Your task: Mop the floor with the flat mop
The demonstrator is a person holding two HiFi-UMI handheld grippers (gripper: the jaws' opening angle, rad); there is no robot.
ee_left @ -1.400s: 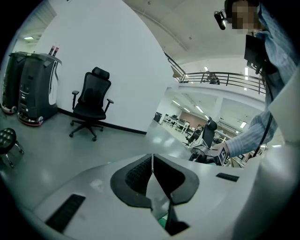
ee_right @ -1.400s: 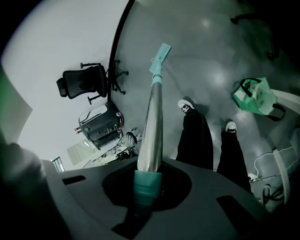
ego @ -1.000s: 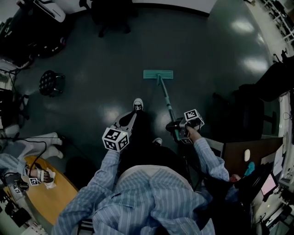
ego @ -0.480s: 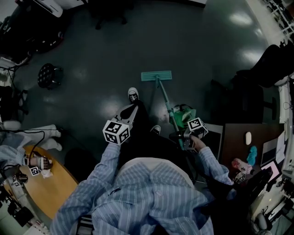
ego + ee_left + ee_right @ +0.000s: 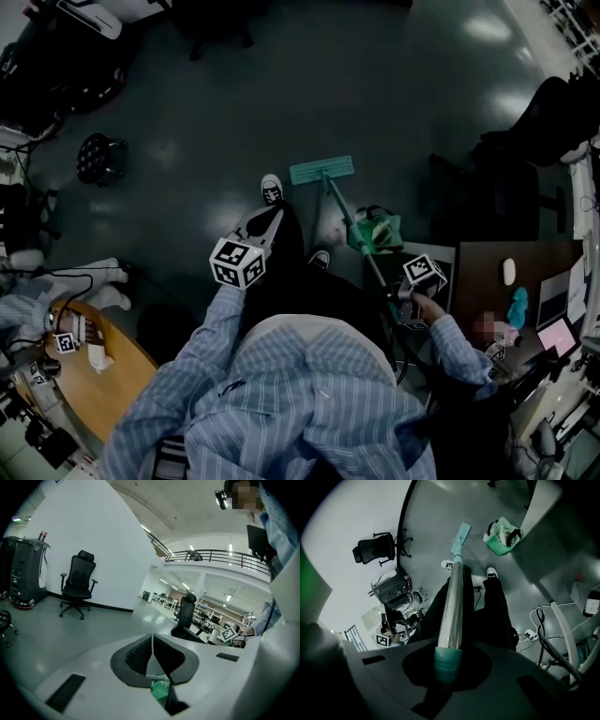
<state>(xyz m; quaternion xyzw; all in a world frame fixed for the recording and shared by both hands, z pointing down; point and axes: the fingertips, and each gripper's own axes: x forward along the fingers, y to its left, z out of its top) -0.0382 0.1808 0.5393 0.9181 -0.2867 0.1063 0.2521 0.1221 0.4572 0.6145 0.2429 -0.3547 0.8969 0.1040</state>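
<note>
Your right claw point(image 5: 398, 298) is clamped on the teal end cap of the flat mop's silver metal handle point(image 5: 349, 217). The right gripper view shows its jaws closed on that cap, with the shaft running straight out from between them. Your left claw point(image 5: 265, 232) has its jaws pressed together with nothing between them, and it hangs left of the shaft, over your dark trouser legs.

What matters for the next stroke is the handle's long axis. From the right claw at the near right, the handle slants far and to the left, down to the teal rectangular mop head point(image 5: 322, 170). That head lies flat on the glossy dark floor point(image 5: 187, 122), just right of your far white-toed shoe point(image 5: 271, 192). Its long side is set across the handle. Pushing along the shaft should drive it out over the open floor on the far side, while pulling would bring it in towards your feet.

Watch the crumpled green bag point(image 5: 377, 232) on the floor. It sits just right of the handle about midway along; whether they touch I cannot tell. A sweep to the right looks likely to catch it, or the dark worktop point(image 5: 487, 267) beyond it. A second hold, if you want one, falls to the free left claw beside the shaft.
</note>
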